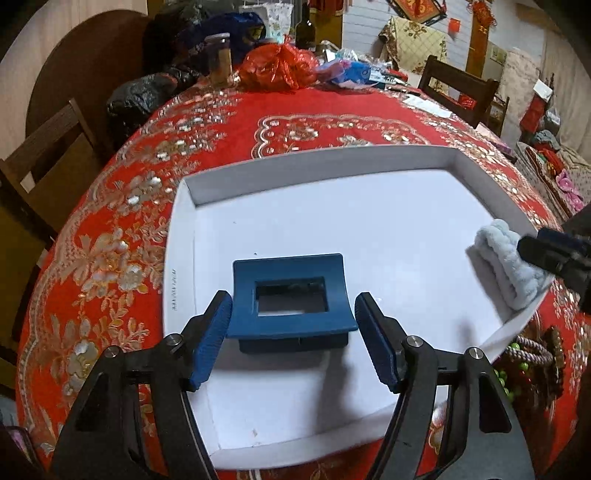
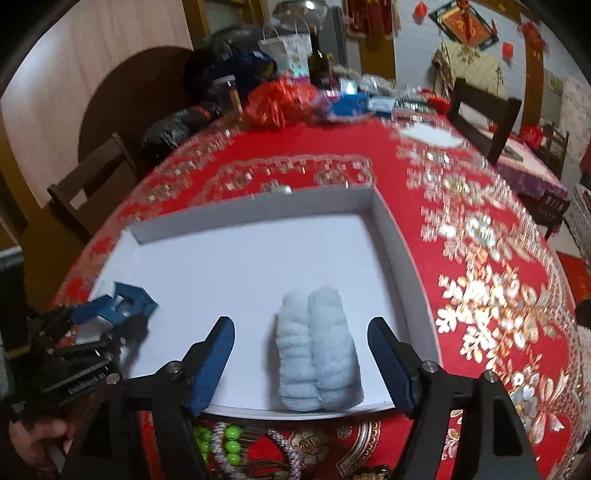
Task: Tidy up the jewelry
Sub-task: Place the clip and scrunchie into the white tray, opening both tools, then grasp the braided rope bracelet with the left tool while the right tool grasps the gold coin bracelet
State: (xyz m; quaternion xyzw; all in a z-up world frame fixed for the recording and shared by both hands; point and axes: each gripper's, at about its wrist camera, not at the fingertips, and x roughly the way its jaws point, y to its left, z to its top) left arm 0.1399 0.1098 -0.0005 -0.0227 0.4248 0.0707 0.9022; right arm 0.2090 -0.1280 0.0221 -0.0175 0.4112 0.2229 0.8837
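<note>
A white shallow tray [image 1: 332, 158] lies on the red tablecloth. A dark blue rectangular hair clip [image 1: 291, 325] rests on the tray floor between the fingers of my left gripper [image 1: 293, 297]; the pads stand beside its ends without pressing, so it is open. In the right wrist view a fluffy light-blue scrunchie [image 2: 317, 350] lies at the tray's [image 2: 258, 206] near edge, between the spread fingers of my right gripper [image 2: 301, 321], with a gap on each side. The clip [image 2: 129, 299] and left gripper [image 2: 92, 325] show at the left there.
Beaded bracelets with green beads [image 2: 229, 443] lie on the cloth just in front of the tray, also seen as bracelets [image 1: 524, 354] at its right corner. A red plastic bag [image 1: 277, 66], a jar [image 1: 219, 55] and a bottle [image 1: 306, 26] crowd the table's far end. Wooden chairs [image 1: 44, 147] stand around.
</note>
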